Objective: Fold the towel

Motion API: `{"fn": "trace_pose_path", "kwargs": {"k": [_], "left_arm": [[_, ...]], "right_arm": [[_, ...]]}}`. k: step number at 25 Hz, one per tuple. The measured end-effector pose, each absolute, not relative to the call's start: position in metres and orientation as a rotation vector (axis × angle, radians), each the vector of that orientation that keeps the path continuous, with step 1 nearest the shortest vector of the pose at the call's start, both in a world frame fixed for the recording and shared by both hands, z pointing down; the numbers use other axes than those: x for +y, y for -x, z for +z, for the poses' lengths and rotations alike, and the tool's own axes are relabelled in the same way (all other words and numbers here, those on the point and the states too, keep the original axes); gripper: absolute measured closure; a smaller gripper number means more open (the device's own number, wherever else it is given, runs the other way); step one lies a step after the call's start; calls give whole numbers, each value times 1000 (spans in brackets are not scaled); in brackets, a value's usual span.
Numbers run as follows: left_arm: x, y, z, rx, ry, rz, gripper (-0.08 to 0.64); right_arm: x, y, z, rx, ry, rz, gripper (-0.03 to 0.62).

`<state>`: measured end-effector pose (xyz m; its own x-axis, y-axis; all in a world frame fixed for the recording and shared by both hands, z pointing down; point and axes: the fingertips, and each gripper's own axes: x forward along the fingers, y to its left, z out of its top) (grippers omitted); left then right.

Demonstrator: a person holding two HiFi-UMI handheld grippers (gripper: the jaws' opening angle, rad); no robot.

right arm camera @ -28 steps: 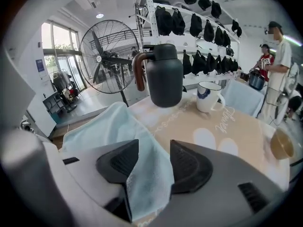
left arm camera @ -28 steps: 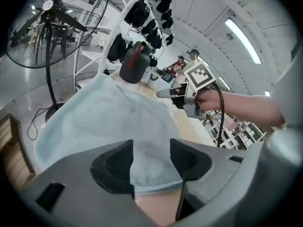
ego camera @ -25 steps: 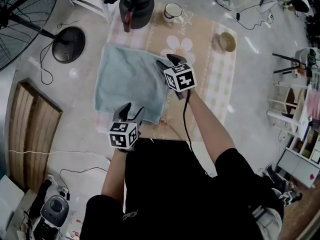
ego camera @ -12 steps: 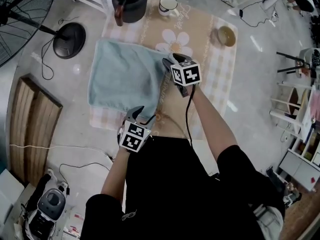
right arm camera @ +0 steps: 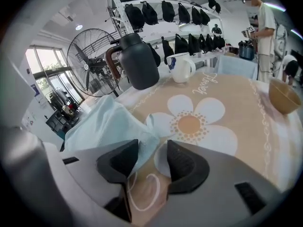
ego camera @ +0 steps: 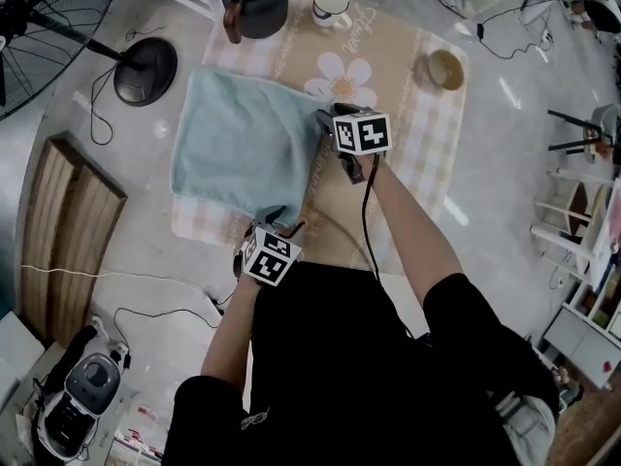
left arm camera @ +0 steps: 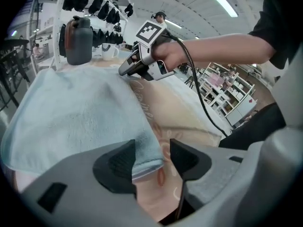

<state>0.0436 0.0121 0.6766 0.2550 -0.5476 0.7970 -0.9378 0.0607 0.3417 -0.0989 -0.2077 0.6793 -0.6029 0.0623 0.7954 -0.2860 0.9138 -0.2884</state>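
A light blue towel (ego camera: 243,149) lies spread flat on the left part of a beige flowered tablecloth (ego camera: 408,115). My left gripper (ego camera: 281,223) is at the towel's near right corner. In the left gripper view its jaws (left arm camera: 152,159) stand open, with that corner (left arm camera: 144,150) lying between them against the left pad. My right gripper (ego camera: 327,124) is low at the towel's far right corner. In the right gripper view it (right arm camera: 152,161) is open, with a towel corner (right arm camera: 142,148) reaching in between the pads. The left gripper view also shows the right gripper (left arm camera: 122,71) resting at the towel's edge.
A dark jug (ego camera: 254,3) and a white mug (ego camera: 333,10) stand at the table's far edge, and a brown bowl (ego camera: 445,68) sits at the far right. A fan's base (ego camera: 146,71) and wooden boards (ego camera: 68,212) are on the floor to the left.
My left gripper has moved right and down to the towel's near right corner. The right gripper has sunk a little onto the towel's right edge.
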Motion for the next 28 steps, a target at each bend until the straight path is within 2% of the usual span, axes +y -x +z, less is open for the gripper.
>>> {"fn": "trace_pose_path", "kwargs": {"k": [5, 9, 11, 15, 28], "left_arm": [[13, -41, 679, -1451, -1573, 548, 336], [15, -39, 681, -1469, -1521, 532, 360], [17, -39, 681, -1450, -1505, 542, 412], [19, -40, 674, -1379, -1498, 528, 512], [-31, -86, 631, -1196, -1716, 361, 520]], "right_arm": [[-204, 105, 679, -2176, -137, 462, 405], [-205, 103, 681, -2150, -131, 415, 532], [-207, 100, 677, -2145, -134, 378, 560], [-216, 95, 666, -2156, -151, 369, 565], [-272, 42, 622, -2161, -312, 422, 565]]}}
